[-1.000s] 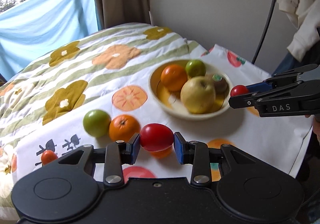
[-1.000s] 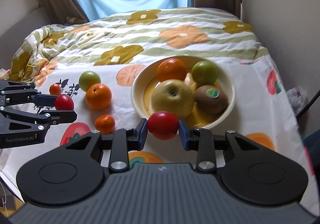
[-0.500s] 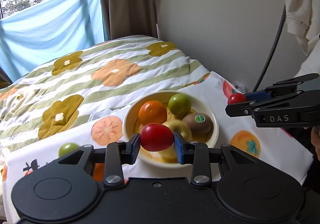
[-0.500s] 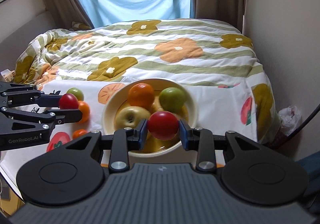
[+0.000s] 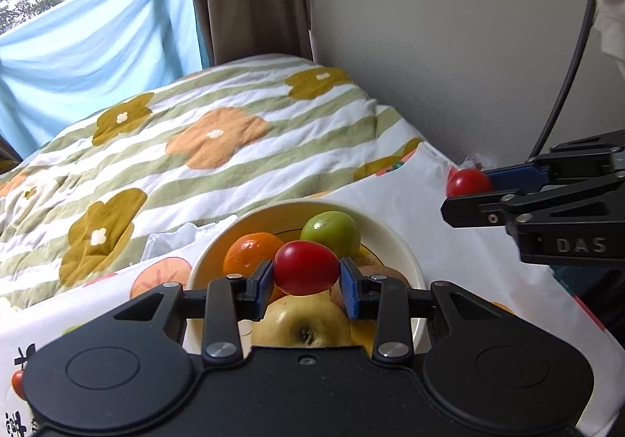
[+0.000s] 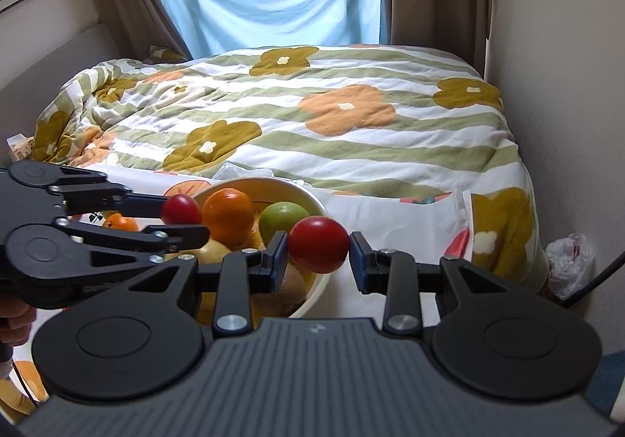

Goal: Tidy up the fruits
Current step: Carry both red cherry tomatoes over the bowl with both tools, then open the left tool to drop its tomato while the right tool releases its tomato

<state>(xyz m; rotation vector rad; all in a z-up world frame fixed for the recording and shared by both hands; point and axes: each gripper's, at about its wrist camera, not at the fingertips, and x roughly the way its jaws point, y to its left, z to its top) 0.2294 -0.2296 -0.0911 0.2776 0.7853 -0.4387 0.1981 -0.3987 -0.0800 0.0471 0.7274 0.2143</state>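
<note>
My left gripper [image 5: 306, 276] is shut on a red tomato [image 5: 306, 272] and holds it above the cream bowl [image 5: 394, 237]. The bowl holds an orange [image 5: 246, 255], a green fruit [image 5: 332, 231], a yellow apple [image 5: 302, 323] and a kiwi [image 5: 384, 274]. My right gripper [image 6: 318, 255] is shut on another red tomato [image 6: 318, 249] and hovers over the bowl's right rim [image 6: 308, 198]. In the right wrist view the left gripper [image 6: 183, 220] comes in from the left over the bowl. In the left wrist view the right gripper [image 5: 465, 194] is at the right.
The bowl sits on a fruit-print cloth [image 5: 449, 241] on a bed with a flowered quilt [image 5: 218, 132]. An orange [image 6: 119, 222] lies on the cloth left of the bowl. The wall [image 5: 449, 26] is close on the right, with a white bag [image 6: 570, 267] below it.
Both grippers have risen and moved forward over the bowl with their tomatoes still held. The loose fruit on the cloth has mostly dropped out of the left wrist view.
</note>
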